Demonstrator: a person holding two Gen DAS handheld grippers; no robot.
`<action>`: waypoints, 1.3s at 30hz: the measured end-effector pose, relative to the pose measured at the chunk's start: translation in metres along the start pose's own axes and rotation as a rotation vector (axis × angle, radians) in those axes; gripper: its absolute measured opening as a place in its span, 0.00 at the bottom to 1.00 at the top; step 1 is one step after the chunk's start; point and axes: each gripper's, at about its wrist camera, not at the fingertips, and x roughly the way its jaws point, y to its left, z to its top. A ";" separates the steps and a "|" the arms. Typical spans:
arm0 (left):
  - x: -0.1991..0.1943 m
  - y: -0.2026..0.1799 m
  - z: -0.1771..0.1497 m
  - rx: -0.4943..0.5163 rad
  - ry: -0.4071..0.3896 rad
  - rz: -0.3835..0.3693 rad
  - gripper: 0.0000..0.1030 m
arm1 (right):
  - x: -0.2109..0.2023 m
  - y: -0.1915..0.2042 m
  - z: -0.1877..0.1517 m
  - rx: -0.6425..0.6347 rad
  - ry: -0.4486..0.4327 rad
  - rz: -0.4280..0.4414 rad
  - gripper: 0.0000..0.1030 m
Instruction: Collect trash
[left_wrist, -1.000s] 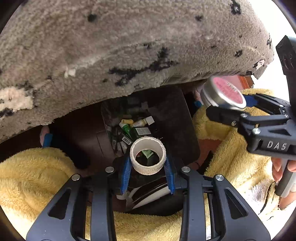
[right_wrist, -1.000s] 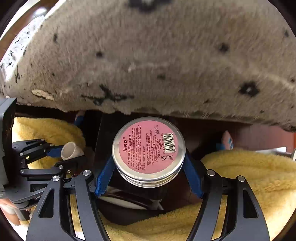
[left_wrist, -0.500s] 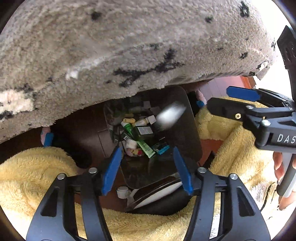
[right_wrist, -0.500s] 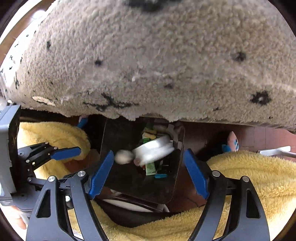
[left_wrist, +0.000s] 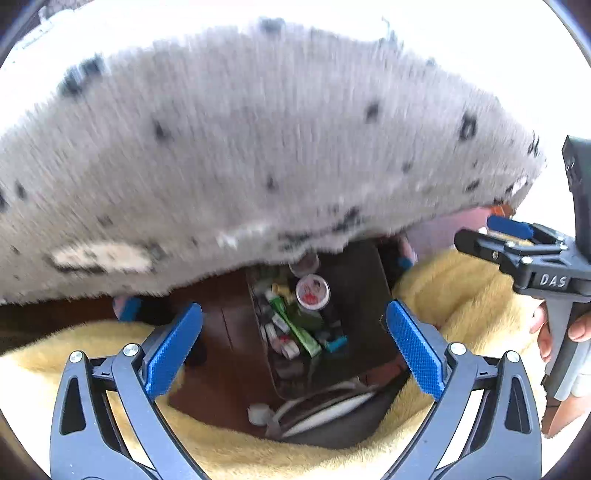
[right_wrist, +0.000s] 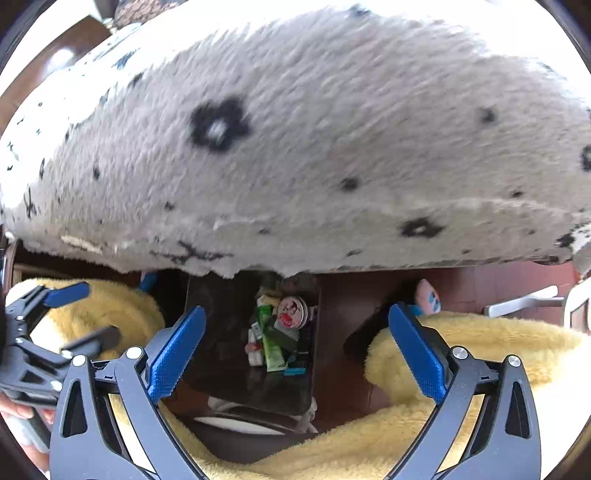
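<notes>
Landmark: dark bin (left_wrist: 362, 280), (right_wrist: 221, 332), seen from above, below the edge of a grey fleece cover with black flower marks (left_wrist: 258, 147), (right_wrist: 314, 147); yellow fleece (left_wrist: 461, 295), (right_wrist: 461, 350) lies to either side of the bin.

Round tin (left_wrist: 312, 291), (right_wrist: 292, 313): inside the bin, on top of the other trash, its pink-and-red printed face up; touches neither gripper.

Green tube (left_wrist: 295, 328), (right_wrist: 271, 345): inside the bin, just beside the tin, among small packets and boxes.

Left gripper (left_wrist: 295, 350): above the bin; jaws opening, wide apart, nothing between the blue pads.

Right gripper (right_wrist: 295, 350): above the bin; jaws opening, wide apart, nothing between the pads; also visible at the right edge of the left view, a hand (left_wrist: 561, 332) on its handle.
</notes>
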 end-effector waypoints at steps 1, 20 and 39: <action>-0.007 0.000 0.004 0.004 -0.023 0.004 0.92 | -0.008 -0.001 0.003 -0.001 -0.022 -0.008 0.97; -0.184 -0.006 0.105 0.085 -0.746 0.178 0.92 | -0.178 0.011 0.077 -0.031 -0.734 -0.097 0.97; -0.243 -0.030 0.131 0.149 -0.895 0.219 0.92 | -0.257 0.011 0.110 -0.024 -0.907 -0.126 0.97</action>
